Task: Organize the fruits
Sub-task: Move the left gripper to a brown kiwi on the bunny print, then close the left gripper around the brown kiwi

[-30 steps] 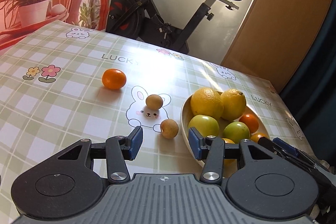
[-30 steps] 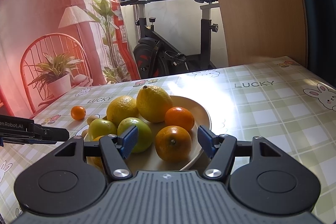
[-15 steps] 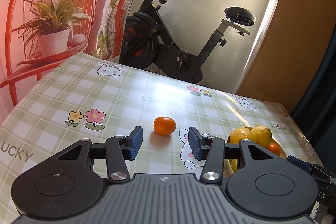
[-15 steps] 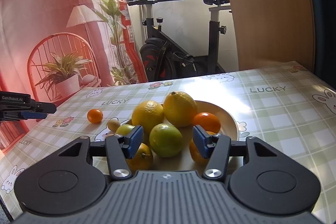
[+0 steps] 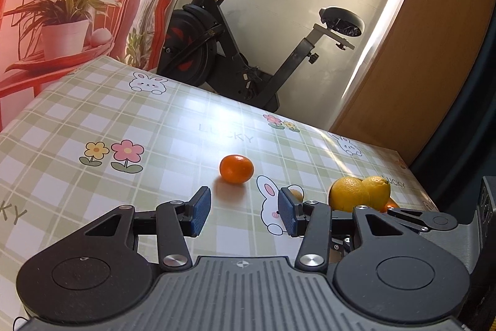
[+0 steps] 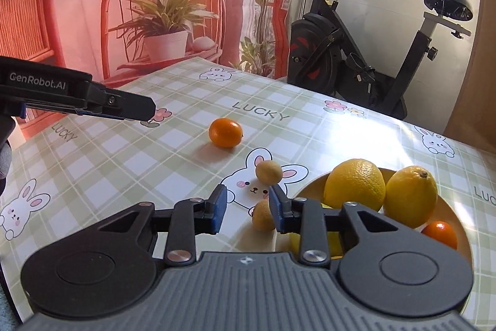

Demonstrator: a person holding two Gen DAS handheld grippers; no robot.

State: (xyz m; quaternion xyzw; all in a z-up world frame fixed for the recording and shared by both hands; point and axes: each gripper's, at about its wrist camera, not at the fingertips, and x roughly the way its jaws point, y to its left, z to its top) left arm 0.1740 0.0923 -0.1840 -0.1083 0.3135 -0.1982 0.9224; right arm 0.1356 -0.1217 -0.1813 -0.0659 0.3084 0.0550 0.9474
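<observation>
Left wrist view: left tool (image 5: 245, 211) hangs over the checked desk (image 5: 77, 191), its blue pads apart with only bare cloth between them. A small orange (image 5: 236, 169) lies loose on the desk at 12 o'clock from the pads, near but untouched.

At 3 o'clock from that orange, two big yellow citrus fruits (image 5: 359, 194) touch each other; they peek above the tool's right finger. An exercise bike (image 5: 248, 51) stands beyond the far desk edge.

Right wrist view: the left tool (image 6: 133, 107) reaches in from 9 o'clock, hovering above the desk (image 6: 93, 169). The orange (image 6: 225, 132) sits well apart from everything, at 11 o'clock from the right tool (image 6: 248, 208). Two small tan fruits lie on a printed rabbit: one (image 6: 268, 172) just past the pads, one (image 6: 263, 215) against the right pad's inner face, partly hidden.

Right tool's pads are drawn in narrow, a slim gap left between them; nothing clamped.

At 3 o'clock, a plate (image 6: 458, 225) holds the two yellow fruits (image 6: 355, 184) and a small orange fruit (image 6: 440, 233).
</observation>
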